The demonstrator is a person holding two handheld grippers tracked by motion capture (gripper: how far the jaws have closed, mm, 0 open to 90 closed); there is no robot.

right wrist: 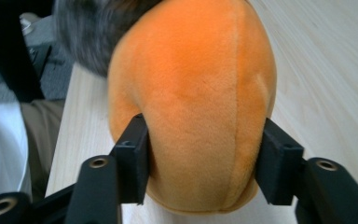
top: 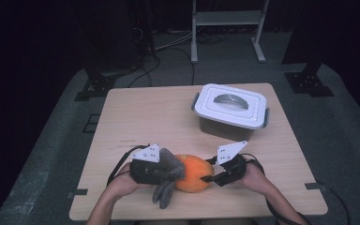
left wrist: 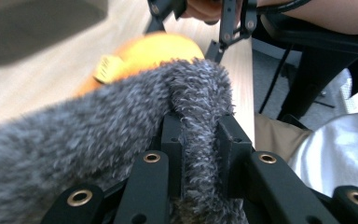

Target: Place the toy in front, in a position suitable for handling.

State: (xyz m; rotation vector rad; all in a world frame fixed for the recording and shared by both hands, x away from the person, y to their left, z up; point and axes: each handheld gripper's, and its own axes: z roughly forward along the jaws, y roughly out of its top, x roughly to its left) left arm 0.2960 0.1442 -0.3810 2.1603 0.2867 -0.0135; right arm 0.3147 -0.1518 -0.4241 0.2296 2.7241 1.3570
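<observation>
A round orange plush toy (top: 194,173) with stitched seams down its velvety skin lies near the front edge of the light wooden table (top: 145,112), about midway along it. A shaggy grey plush piece (top: 168,176) is draped over its left side and hangs toward the table's front edge (in the left gripper view a small yellow tag (left wrist: 104,69) sticks out where grey meets orange).

The left gripper (top: 161,171) has its jaws pressed together on a fold of the grey fur, the tuft squeezed between the two black pads (left wrist: 173,140). The right gripper (top: 211,178) comes in from the opposite side; its jaws straddle the orange body, one pad (right wrist: 133,158) on each flank, and the plush bulges slightly between them, so they appear to press on it.

Toward the table's far right corner, well apart from the toy, stands a grey rectangular plastic box with a white clip-on lid and a recessed handle (top: 230,110). Nothing lies between it and the grippers.
</observation>
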